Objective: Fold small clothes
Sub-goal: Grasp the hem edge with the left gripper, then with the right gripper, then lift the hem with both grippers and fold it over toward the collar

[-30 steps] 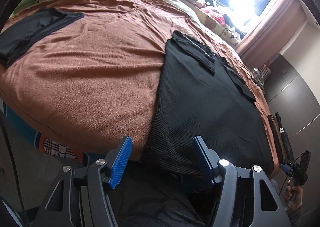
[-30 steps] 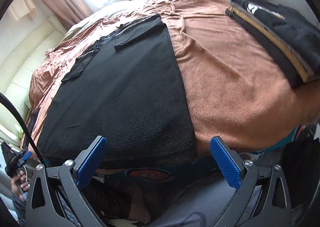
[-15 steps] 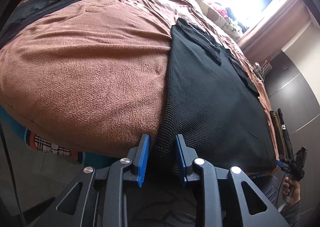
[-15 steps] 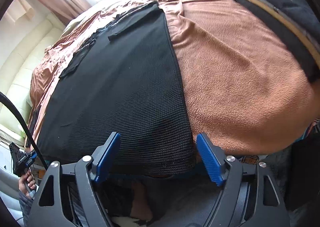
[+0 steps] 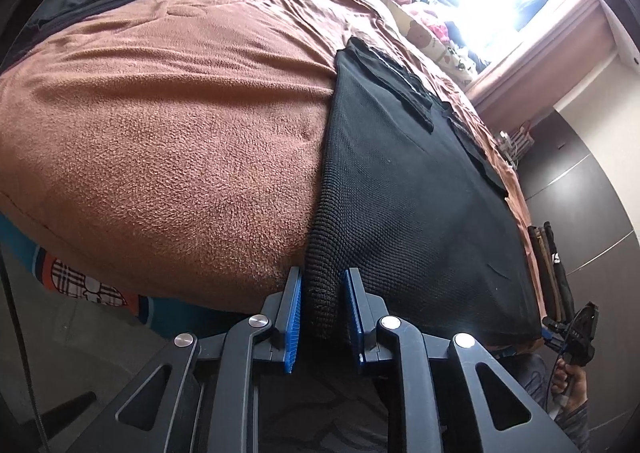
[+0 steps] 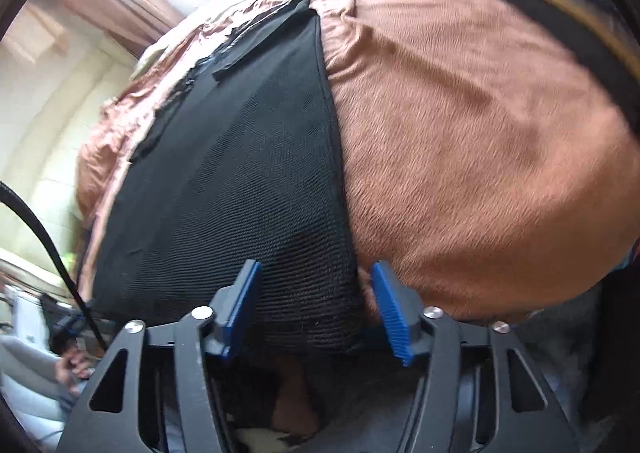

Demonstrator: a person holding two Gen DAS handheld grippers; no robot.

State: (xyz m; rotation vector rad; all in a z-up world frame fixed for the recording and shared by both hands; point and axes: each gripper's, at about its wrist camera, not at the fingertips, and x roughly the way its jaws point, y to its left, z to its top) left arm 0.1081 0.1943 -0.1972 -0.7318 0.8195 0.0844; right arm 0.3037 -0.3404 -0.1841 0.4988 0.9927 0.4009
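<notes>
A black knit garment [image 5: 420, 213] lies flat on the brown blanket [image 5: 180, 133], its sleeves folded in at the far end. My left gripper [image 5: 322, 313] is shut on the garment's near left corner, and the hem bunches up between the blue pads. In the right wrist view the same garment [image 6: 240, 193] reaches the bed's near edge. My right gripper [image 6: 314, 311] straddles its near right corner with the jaws closing. The corner sits between them, and the right pad still stands clear of the cloth.
A folded black cloth [image 5: 80, 5] lies at the far left of the bed. A stack of folded clothes [image 6: 560, 13] sits at the right. Soft toys [image 5: 424, 33] line the window side. A patterned sheet [image 5: 88, 285] hangs below the blanket's edge.
The left jaws closed onto the garment's near left corner. The right gripper sank toward the near right corner while its jaws narrowed around it.
</notes>
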